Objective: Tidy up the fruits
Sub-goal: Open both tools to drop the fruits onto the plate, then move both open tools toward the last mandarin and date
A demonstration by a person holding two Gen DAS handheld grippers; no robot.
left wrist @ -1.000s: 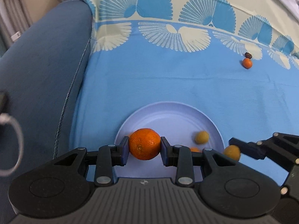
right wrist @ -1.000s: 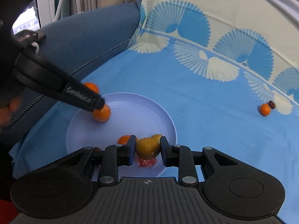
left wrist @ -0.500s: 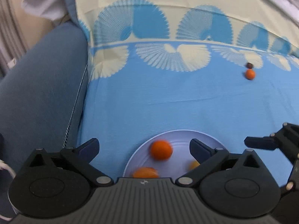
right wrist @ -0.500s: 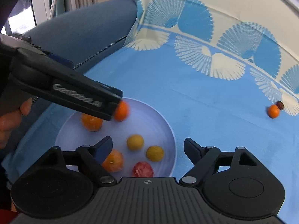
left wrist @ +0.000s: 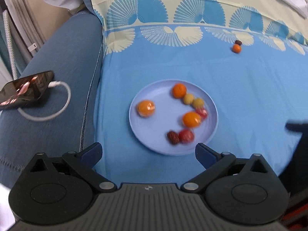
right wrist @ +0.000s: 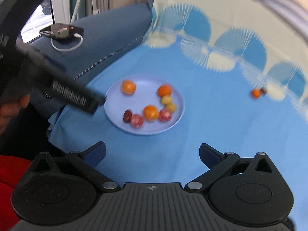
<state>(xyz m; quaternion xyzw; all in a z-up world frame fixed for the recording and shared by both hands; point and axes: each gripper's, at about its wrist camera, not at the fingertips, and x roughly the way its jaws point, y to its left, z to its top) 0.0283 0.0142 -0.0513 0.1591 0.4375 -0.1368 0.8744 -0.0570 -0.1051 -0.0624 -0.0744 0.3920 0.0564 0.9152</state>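
A lilac plate (left wrist: 159, 123) lies on the blue cloth and holds several fruits: oranges (left wrist: 145, 108), small yellow ones (left wrist: 188, 98), red ones (left wrist: 185, 136) and a dark date (left wrist: 172, 137). In the right wrist view the same plate (right wrist: 115, 100) sits ahead and left of centre. A small orange (left wrist: 236, 48) and a dark fruit (left wrist: 238, 42) lie together far off at the cloth's patterned border. My left gripper (left wrist: 148, 150) is open above the plate's near side, empty. My right gripper (right wrist: 152, 148) hangs nearer than the plate, its jaws opening with nothing between them.
A blue sofa armrest (left wrist: 57, 61) runs along the left, with a phone (left wrist: 25, 88) and its white cable (left wrist: 57, 104) on it. The cloth's cream and blue fan border (left wrist: 173, 19) lies at the back. A hand (right wrist: 11, 107) holds the left gripper's handle.
Both grippers let go of their fruits, an orange and a yellow one, onto the plate. Both opened wide and drew back and up, so the whole plate shows.
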